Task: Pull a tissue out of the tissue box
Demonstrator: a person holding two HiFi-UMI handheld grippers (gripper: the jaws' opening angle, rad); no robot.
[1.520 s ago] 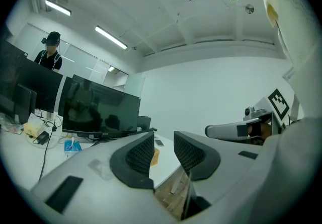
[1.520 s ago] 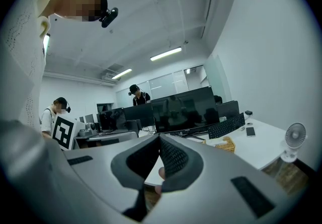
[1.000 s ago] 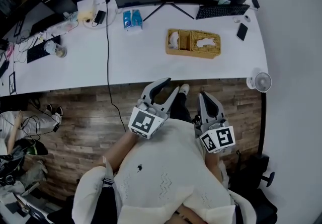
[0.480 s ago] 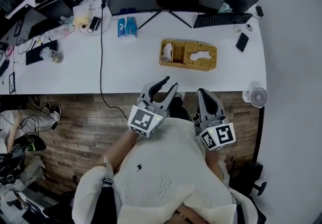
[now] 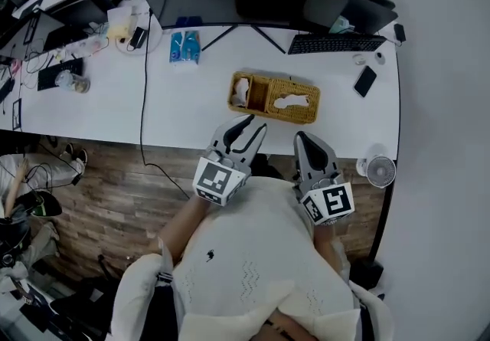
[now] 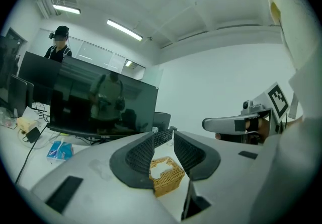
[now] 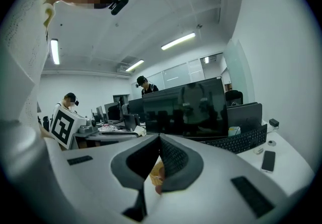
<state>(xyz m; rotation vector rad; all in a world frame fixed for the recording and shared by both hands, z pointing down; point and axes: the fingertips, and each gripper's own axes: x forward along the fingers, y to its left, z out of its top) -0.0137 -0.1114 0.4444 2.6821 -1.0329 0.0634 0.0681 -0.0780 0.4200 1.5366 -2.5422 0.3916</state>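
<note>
Jaws: left gripper (image 5: pixel 255 125) open, empty; right gripper (image 5: pixel 303 136) shut, empty. Tissue box (image 5: pixel 269 94) at 12 o'clock is closer than b4, so approach is ongoing imo.

Desk (image 5: pixel 191 102): tissue box (image 5: pixel 273 97), keyboard (image 5: pixel 335 43), perhaps phone (image 5: pixel 364 80).

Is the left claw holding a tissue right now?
No, the left claw is open and grips nothing; the tissue box sits farther ahead.

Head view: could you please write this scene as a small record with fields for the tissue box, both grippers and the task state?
tissue box: wicker, on the white table
tissue: showing in the top slot
left gripper: open, empty, not touching the box
right gripper: shut, empty, not touching the box
task state: tissue not yet pulled
</note>
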